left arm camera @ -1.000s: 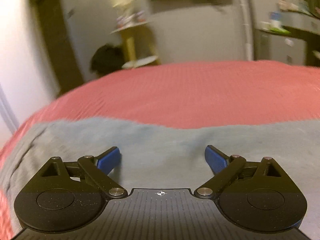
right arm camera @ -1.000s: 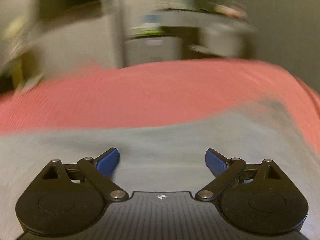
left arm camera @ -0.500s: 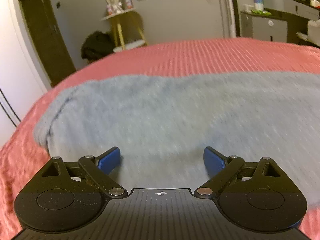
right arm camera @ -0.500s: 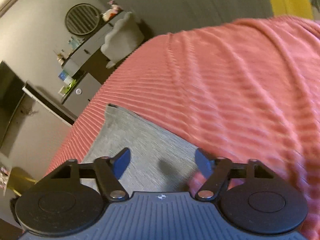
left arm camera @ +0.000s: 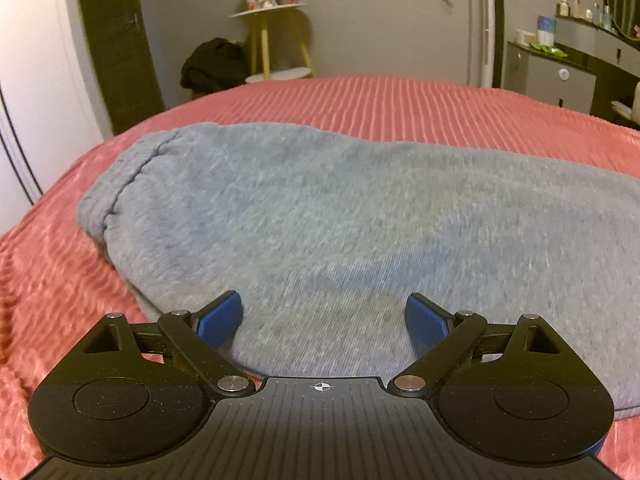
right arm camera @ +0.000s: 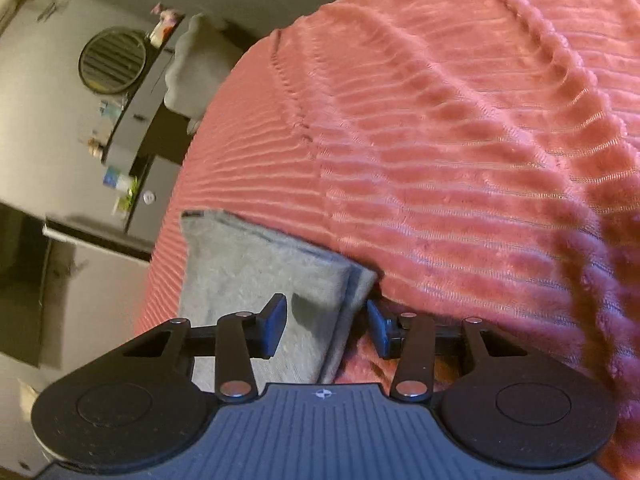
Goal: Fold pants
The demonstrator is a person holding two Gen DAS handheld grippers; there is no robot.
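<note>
Grey sweatpants [left arm camera: 340,220] lie flat across a red ribbed bedspread [left arm camera: 400,96], their seamed end at the left. My left gripper [left arm camera: 322,320] hovers low over the near part of the pants, open and empty. In the right wrist view, rolled sideways, the pants' hem end [right arm camera: 256,264] shows with stacked edges. My right gripper [right arm camera: 326,328] is open, its blue pads either side of that corner: one over the fabric, the other at the bedspread [right arm camera: 460,160]. It holds nothing.
A yellow stool [left arm camera: 276,44] with items and a dark bundle [left arm camera: 212,64] stand beyond the bed's far left. A grey dresser [left arm camera: 560,72] with bottles and a round mirror [right arm camera: 112,60] is at the far right. A dark door [left arm camera: 116,40] stands on the left.
My left gripper drew back and rose, so more of the pants shows. My right gripper swung and rolled to the pants' hem corner and narrowed its opening around it.
</note>
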